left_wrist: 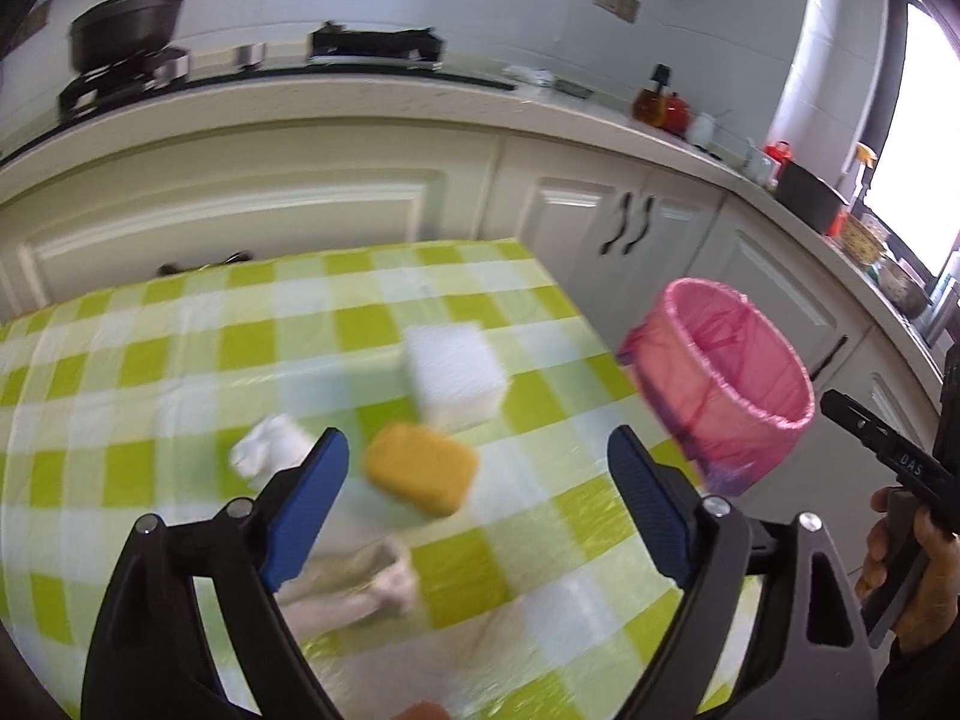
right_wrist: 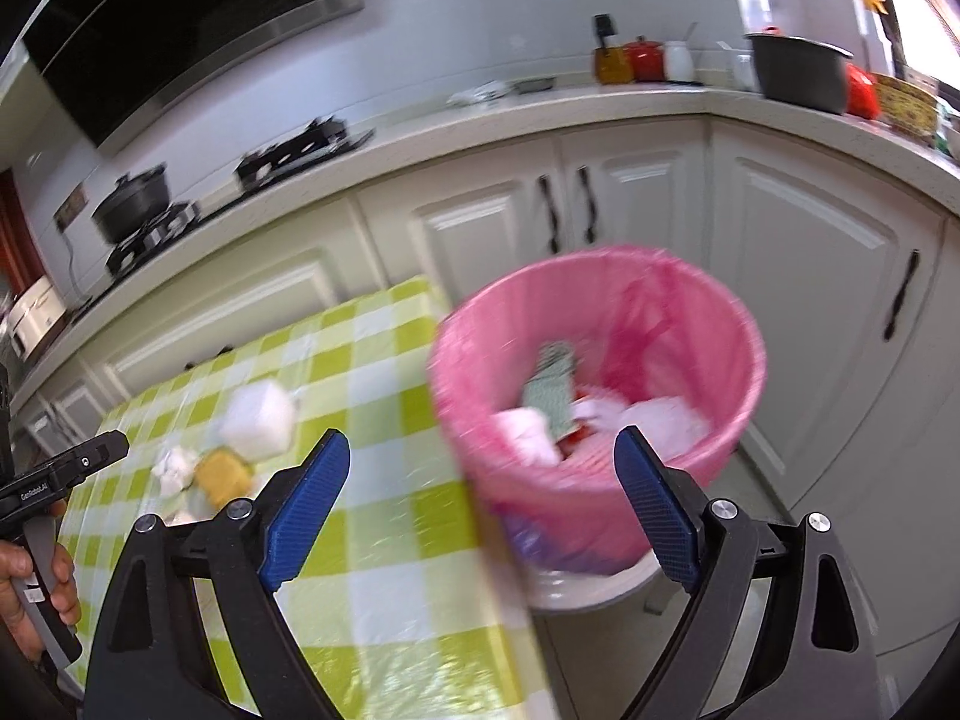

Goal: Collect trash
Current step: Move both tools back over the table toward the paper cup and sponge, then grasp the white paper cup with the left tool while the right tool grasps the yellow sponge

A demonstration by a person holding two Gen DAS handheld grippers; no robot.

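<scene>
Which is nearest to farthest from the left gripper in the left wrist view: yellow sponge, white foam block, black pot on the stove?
From the left gripper, jaws open:
1. Yellow sponge: on the checked tablecloth, right between the fingertips.
2. White foam block: just behind the sponge, further up the table.
3. Black pot: on the stove, far back left on the counter.

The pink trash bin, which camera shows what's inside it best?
The right wrist view. It looks down into the pink trash bin, showing white crumpled paper, a greenish patterned piece and something red, though blurred. The left wrist view shows the bin from the side beyond the table edge; only its liner and rim appear, not the contents.
</scene>
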